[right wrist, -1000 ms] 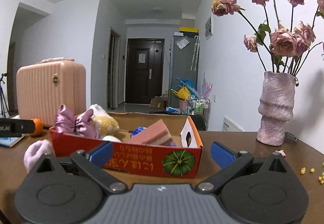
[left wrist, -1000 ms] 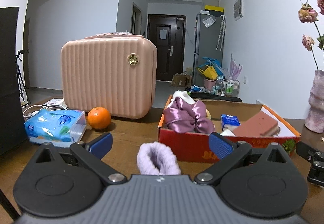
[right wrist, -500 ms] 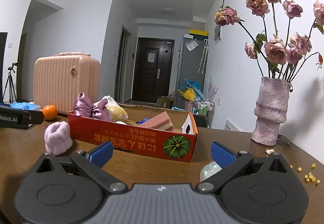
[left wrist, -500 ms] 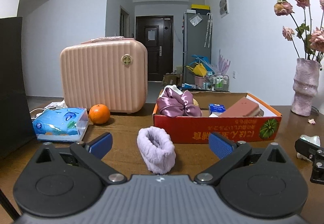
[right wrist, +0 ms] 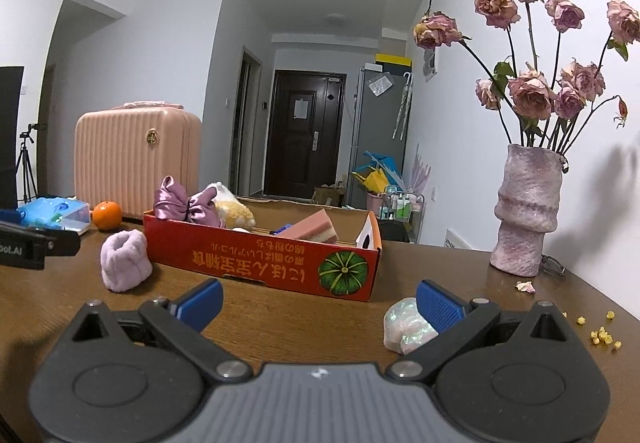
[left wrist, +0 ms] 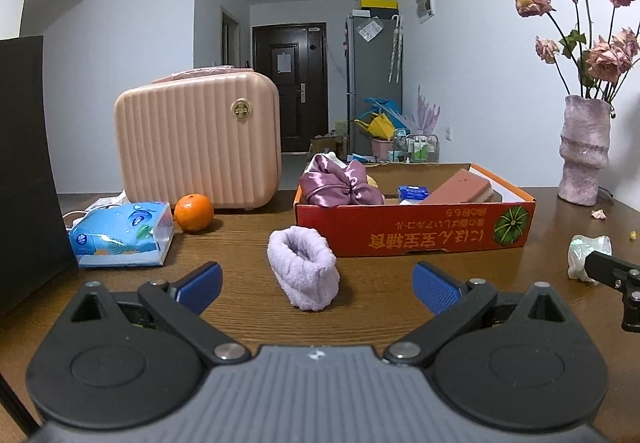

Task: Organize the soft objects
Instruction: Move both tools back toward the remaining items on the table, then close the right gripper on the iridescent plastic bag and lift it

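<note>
On the brown wooden table [left wrist: 240,243] the largest thing that matters to the job is the red cardboard box [left wrist: 416,231], open-topped and already partly filled — a purple satin scrunchie [left wrist: 340,185] sits at its left end, with a cream and yellow plush toy [right wrist: 232,205] behind it in the right wrist view, a pink layered sponge block [right wrist: 316,229] towards the right end, and a small blue packet [left wrist: 412,191] between them. So part of the sorting looks done, judging by what lies inside. Two soft things are still out on the wood: a lilac fluffy band [left wrist: 304,267], lying just in front of the box's left corner and apart from it, and a smaller iridescent white soft lump [right wrist: 404,325] near the box's right end. The left gripper [left wrist: 316,283] has its jaws spread wide and empty, low over the table and pointed at the lilac band, which sits ahead between the blue pads. The right gripper [right wrist: 318,301] is likewise wide and holding nothing — the white lump lies just at its right-hand pad, partly hidden by it, and whether they touch I cannot tell. What is left, by my reading, is to lift these two pieces into the box.
</note>
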`<act>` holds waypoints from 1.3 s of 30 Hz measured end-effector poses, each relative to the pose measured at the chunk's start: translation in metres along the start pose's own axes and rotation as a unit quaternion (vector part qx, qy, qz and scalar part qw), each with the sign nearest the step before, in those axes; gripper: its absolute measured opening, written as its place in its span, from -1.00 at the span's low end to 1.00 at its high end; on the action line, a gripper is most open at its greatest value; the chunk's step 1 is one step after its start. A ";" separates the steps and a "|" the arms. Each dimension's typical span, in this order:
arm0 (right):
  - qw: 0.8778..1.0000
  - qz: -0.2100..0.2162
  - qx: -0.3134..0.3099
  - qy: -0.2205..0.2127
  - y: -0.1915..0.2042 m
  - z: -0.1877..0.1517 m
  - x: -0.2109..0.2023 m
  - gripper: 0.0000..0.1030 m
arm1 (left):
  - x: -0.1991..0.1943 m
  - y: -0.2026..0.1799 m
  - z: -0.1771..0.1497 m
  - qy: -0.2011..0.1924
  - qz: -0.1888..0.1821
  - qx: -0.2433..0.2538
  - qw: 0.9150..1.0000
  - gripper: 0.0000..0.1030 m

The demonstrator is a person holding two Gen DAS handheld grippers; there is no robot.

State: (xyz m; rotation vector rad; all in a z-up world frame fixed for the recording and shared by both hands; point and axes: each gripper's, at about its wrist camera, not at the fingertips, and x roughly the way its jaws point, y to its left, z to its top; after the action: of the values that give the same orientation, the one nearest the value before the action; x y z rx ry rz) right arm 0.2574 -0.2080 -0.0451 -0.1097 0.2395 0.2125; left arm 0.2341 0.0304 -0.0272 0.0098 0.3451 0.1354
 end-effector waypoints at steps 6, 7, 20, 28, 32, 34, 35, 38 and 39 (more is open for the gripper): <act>1.000 0.000 -0.001 0.008 0.001 0.001 0.002 1.00 | 0.002 0.001 0.000 0.004 -0.001 0.000 1.000 1.00; 1.000 -0.001 -0.001 0.012 0.002 0.001 0.004 1.00 | 0.002 0.001 0.000 0.005 -0.001 0.000 1.000 1.00; 0.992 -0.042 0.066 0.097 -0.034 -0.005 0.041 1.00 | 0.001 0.004 0.002 0.007 0.001 -0.004 1.000 1.00; 0.985 -0.065 0.080 0.136 -0.060 -0.013 0.080 1.00 | 0.005 0.003 0.001 0.014 0.007 -0.002 1.000 1.00; 0.982 -0.081 0.093 0.143 -0.072 -0.013 0.101 0.97 | 0.008 0.002 0.000 0.017 0.010 0.000 1.000 1.00; 0.980 -0.087 0.096 0.148 -0.077 -0.013 0.112 0.94 | 0.009 0.002 -0.001 0.019 0.012 0.001 1.000 1.00; 0.979 -0.088 0.101 0.154 -0.080 -0.013 0.118 0.92 | 0.010 0.002 -0.001 0.021 0.013 0.002 1.000 1.00; 0.974 -0.082 0.118 0.173 -0.086 -0.015 0.130 0.82 | 0.013 0.002 -0.002 0.025 0.014 0.003 1.000 1.00; 0.974 -0.081 0.120 0.176 -0.087 -0.015 0.132 0.75 | 0.013 0.002 -0.002 0.027 0.014 0.003 1.000 1.00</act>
State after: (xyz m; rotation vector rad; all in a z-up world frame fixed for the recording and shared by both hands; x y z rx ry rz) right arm 0.3988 -0.2683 -0.0850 0.0752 0.6048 -0.0026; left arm 0.2456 0.0342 -0.0336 0.0172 0.3989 0.1632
